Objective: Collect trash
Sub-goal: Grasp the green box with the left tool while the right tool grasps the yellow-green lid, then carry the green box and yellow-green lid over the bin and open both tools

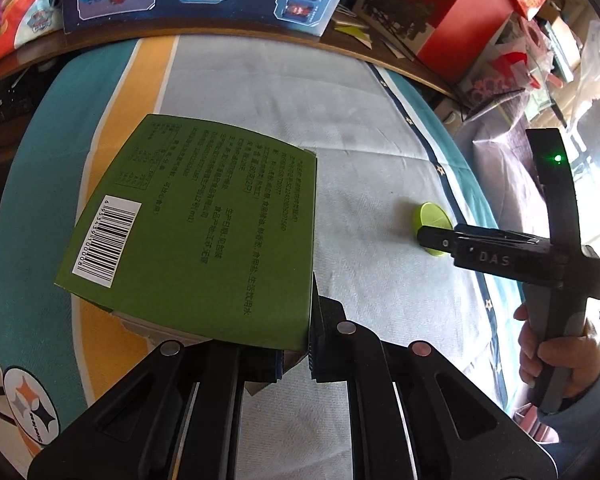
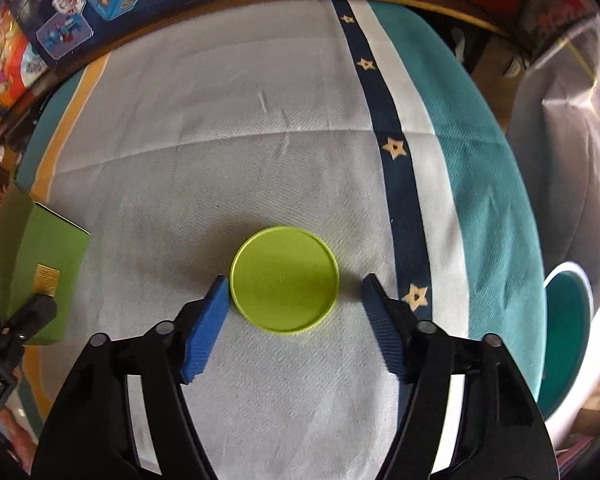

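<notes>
Trash is half gathered: the left gripper (image 1: 296, 356) is clamped on the green box (image 1: 204, 232). The lime lid (image 2: 285, 279) lies between the right gripper's (image 2: 294, 322) parted fingers, ungrasped, with a bin (image 2: 566, 340) off to its right.

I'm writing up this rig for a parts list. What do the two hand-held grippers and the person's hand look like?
Both are black plastic. The right hand-held gripper has ribbed blue pads, round silver pins at the finger joints and white strips on its arms. Seen from the left camera, it carries raised letters "DAS" and a green light. The left hand-held gripper shows the same pins. The hand wears a grey-blue sleeve.
</notes>
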Available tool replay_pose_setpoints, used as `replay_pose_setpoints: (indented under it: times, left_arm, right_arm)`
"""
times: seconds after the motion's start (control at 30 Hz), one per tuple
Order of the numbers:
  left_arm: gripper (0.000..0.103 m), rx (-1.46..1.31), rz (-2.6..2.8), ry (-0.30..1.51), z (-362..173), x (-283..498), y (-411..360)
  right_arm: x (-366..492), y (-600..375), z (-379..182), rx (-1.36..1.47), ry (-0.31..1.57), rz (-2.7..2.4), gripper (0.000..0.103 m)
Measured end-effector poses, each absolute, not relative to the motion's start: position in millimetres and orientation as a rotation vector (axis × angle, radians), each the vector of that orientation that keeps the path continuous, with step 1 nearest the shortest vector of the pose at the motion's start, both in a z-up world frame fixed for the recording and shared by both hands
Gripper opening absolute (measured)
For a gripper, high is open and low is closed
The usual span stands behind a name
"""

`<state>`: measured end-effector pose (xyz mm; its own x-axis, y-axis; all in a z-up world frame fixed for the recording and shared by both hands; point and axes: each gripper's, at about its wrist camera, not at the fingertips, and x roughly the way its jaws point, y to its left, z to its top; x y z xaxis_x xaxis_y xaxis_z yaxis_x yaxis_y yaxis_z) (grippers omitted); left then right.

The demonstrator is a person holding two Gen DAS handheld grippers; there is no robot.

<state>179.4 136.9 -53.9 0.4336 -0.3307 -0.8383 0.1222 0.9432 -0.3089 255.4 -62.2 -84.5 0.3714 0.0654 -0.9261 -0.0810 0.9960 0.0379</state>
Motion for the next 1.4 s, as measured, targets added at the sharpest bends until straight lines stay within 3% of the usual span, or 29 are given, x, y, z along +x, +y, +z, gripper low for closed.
replay_pose_setpoints:
  times: [0.5,1.4]
  left_arm:
    - [0.009,-0.180,-0.301,1.089,-45,174,108]
    - [0.009,0.092,-0.486,1.063,-2,124,-56]
  right_arm:
    - [220,-102,-56,0.136,1.160,0.123,0.053]
    - [122,-253,-13,0.482,1.002,0.129,0.053]
